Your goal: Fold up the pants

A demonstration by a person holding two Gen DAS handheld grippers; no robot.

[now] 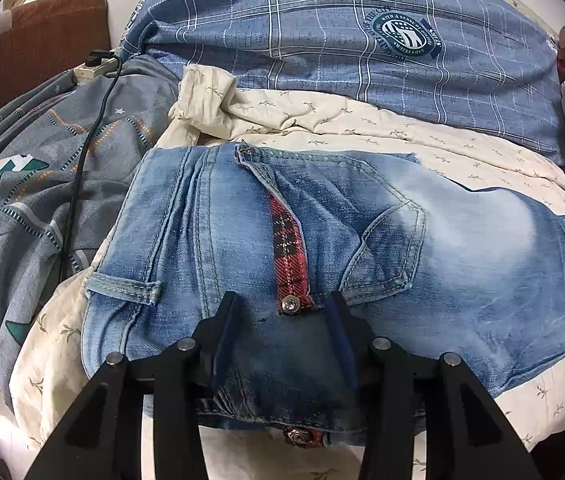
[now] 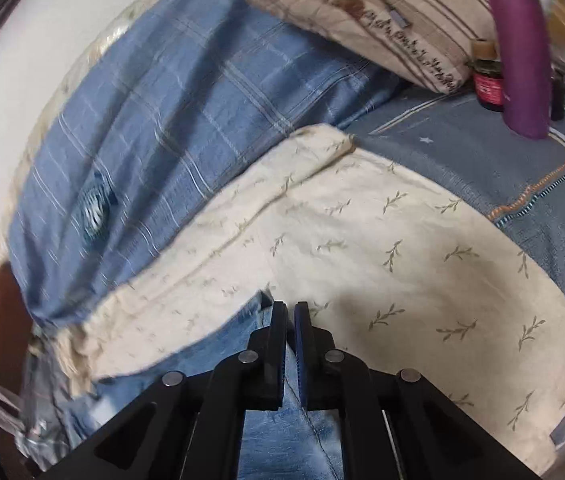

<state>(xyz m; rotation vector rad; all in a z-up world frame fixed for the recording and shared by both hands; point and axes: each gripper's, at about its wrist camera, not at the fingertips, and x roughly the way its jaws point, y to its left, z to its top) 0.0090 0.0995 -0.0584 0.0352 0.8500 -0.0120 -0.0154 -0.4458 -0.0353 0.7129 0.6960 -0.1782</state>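
Light blue jeans point(image 1: 362, 248) lie folded on a cream leaf-print quilt point(image 1: 362, 128), waistband and red plaid fly strip point(image 1: 288, 248) near me. My left gripper point(image 1: 284, 308) is open, its jaws astride the waistband by the metal button point(image 1: 291, 304), resting on the denim. In the right wrist view, my right gripper point(image 2: 290, 312) has its jaws nearly closed on a fold of the jeans point(image 2: 282, 432), held over the cream quilt point(image 2: 362, 248). That view is motion-blurred.
A blue plaid duvet point(image 1: 342, 32) is heaped behind the quilt. A grey patterned sheet point(image 1: 42, 168) with a power strip point(image 1: 96, 66) and black cable lies left. A striped pillow point(image 2: 382, 20), a purple bottle point(image 2: 522, 52) and a small jar point(image 2: 488, 80) stand far right.
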